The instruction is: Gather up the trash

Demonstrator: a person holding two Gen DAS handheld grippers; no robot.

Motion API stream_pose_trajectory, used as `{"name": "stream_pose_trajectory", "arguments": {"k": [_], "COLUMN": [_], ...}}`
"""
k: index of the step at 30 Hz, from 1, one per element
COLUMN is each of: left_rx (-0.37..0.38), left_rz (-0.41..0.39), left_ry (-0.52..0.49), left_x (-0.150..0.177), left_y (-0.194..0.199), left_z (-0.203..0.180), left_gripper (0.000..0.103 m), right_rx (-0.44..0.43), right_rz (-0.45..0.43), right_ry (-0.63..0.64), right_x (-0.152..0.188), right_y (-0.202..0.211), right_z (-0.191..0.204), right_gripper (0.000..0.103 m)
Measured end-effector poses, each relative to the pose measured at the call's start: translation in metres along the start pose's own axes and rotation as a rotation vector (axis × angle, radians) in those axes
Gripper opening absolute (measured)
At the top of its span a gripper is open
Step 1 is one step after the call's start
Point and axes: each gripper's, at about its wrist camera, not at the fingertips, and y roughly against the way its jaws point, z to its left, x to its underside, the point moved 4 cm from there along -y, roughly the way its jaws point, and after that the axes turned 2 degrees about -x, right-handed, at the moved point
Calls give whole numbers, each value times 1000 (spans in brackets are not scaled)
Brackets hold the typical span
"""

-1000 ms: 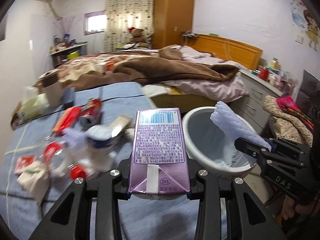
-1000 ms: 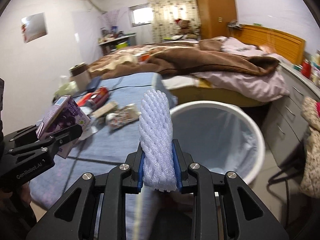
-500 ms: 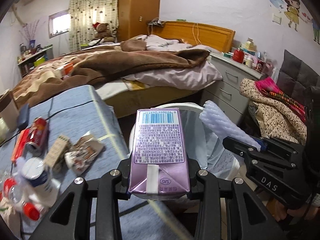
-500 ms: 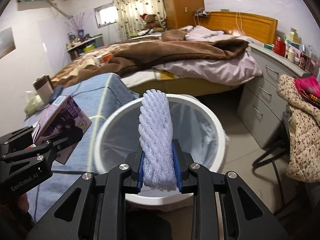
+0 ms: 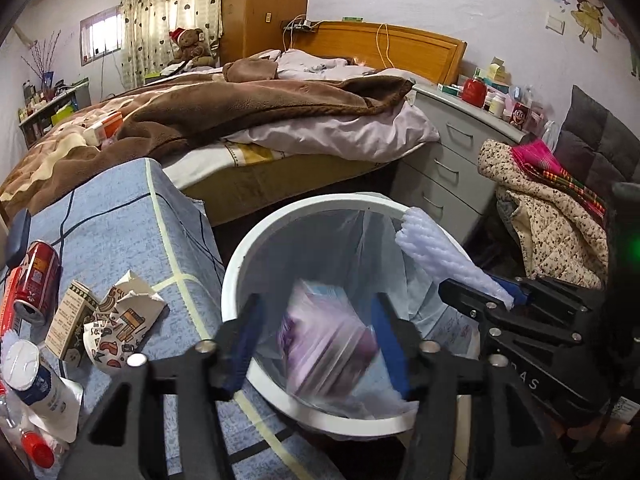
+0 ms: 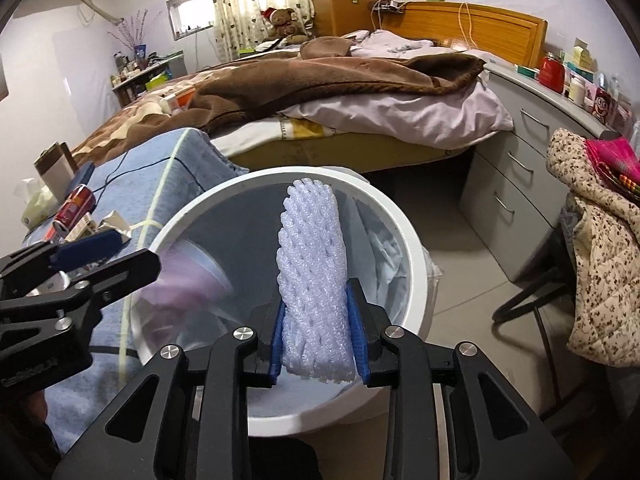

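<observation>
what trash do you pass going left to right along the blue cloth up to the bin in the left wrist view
red can → small brown carton → torn patterned paper cup → white trash bin, with the blurred purple carton dropping inside it

Purple carton (image 5: 326,336) between opening tongs (image 5: 316,336)
</observation>
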Motion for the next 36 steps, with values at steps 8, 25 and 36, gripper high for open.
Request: {"name": "stream_pose_trajectory", "arguments": {"k": [8, 25, 36], "left_rx": [-14, -56, -130], "left_rz": [-6, -56, -118], "left_ry": [20, 79, 127], "left_x": [1, 17, 36], "left_y": [3, 44, 79], "left_z": [8, 38, 78], "left_gripper": [59, 62, 66], "right_rx": [2, -10, -96], "right_rz": [-2, -80, -166], "right_ry": [-8, 6, 32], "right_x": [-3, -11, -13], "right_y": [2, 28, 40], "right_z": [-4, 22, 64], "right_gripper": [51, 53, 53]}}
